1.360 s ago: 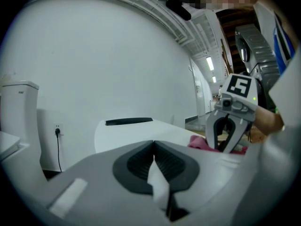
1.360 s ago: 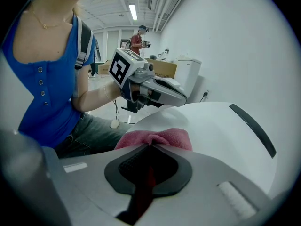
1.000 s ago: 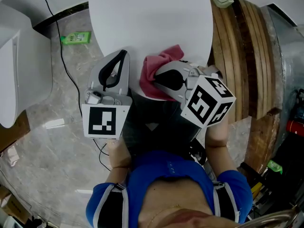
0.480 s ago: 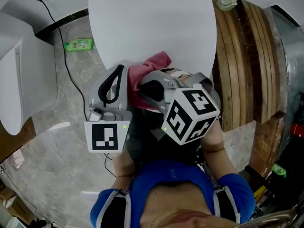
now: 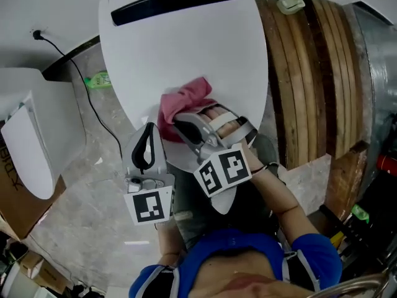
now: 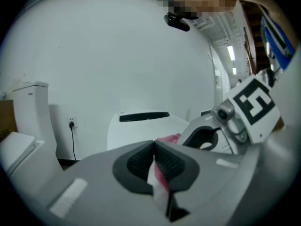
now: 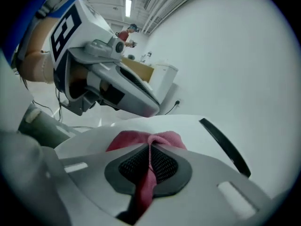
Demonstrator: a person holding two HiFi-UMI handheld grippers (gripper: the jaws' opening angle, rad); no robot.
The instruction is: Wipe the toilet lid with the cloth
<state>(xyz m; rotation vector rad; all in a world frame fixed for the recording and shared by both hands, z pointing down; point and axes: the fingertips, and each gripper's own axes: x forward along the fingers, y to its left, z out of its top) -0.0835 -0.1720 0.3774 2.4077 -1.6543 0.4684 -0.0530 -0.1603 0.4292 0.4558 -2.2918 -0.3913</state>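
Note:
The white toilet lid (image 5: 186,42) fills the upper middle of the head view, with a black bar (image 5: 173,2) at its far end. A pink cloth (image 5: 181,101) lies bunched on the lid's near left part. My right gripper (image 5: 178,120) is shut on the cloth, and the pink fabric (image 7: 136,138) runs between its pads (image 7: 164,164) and hangs below them. My left gripper (image 5: 147,135) hovers just off the lid's near left edge, shut, with nothing in it (image 6: 154,145). From the left gripper view the cloth (image 6: 168,138) shows just beyond the jaws.
A second white toilet (image 5: 31,135) stands at the left, with a black cable (image 5: 93,113) and a green packet (image 5: 99,79) on the stone floor between. Curved wooden planks (image 5: 310,73) border the lid's right side. A cardboard box (image 5: 15,197) sits at the lower left.
My right gripper has dragged the cloth leftward along the lid's near part. The head view has tilted, so the lid's black bar now shows. My left gripper stays shut beside the lid's edge.

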